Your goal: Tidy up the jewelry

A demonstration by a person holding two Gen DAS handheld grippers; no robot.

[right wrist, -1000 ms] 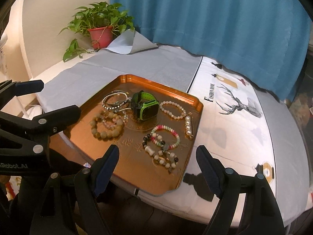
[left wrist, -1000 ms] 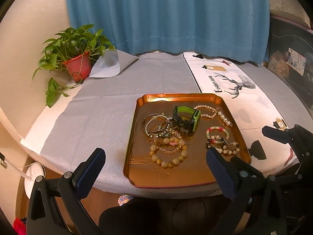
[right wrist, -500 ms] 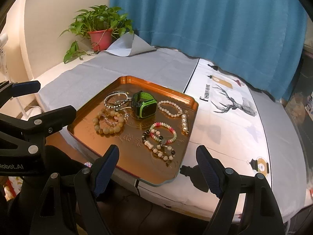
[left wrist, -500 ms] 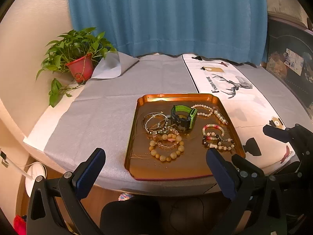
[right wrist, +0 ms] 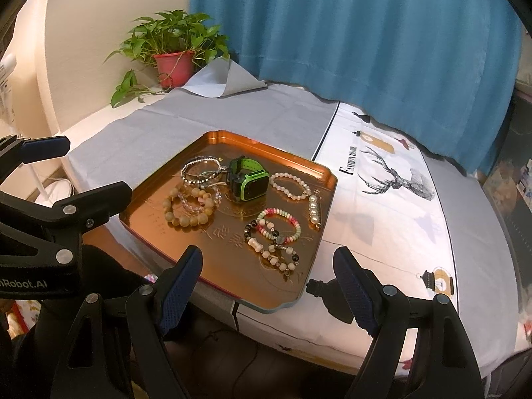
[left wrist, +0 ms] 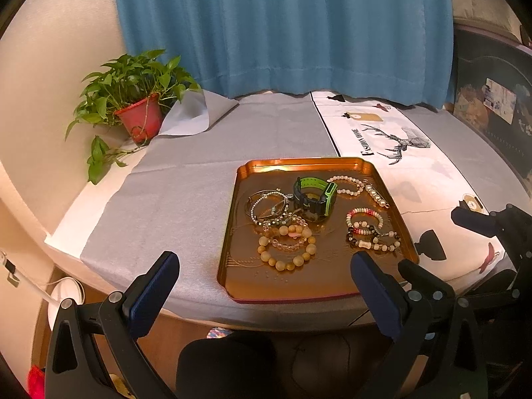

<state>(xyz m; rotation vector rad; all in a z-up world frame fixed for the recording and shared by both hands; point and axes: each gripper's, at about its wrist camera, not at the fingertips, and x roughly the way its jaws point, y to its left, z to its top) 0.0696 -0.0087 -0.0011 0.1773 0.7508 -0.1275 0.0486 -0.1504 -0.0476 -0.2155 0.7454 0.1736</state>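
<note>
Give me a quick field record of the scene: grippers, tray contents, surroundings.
left gripper: open, empty, short of the table edge
right gripper: open, empty, at the tray's near corner
tray: copper, on grey cloth
watch: green and black, mid-tray
wooden bead bracelet: near left of tray
silver bangles: left of watch
pearl bracelet: far right
colored bead bracelets: near right
plant: far left corner

Glossy metal tray (left wrist: 229, 256); matt cloth (left wrist: 186, 193)
</note>
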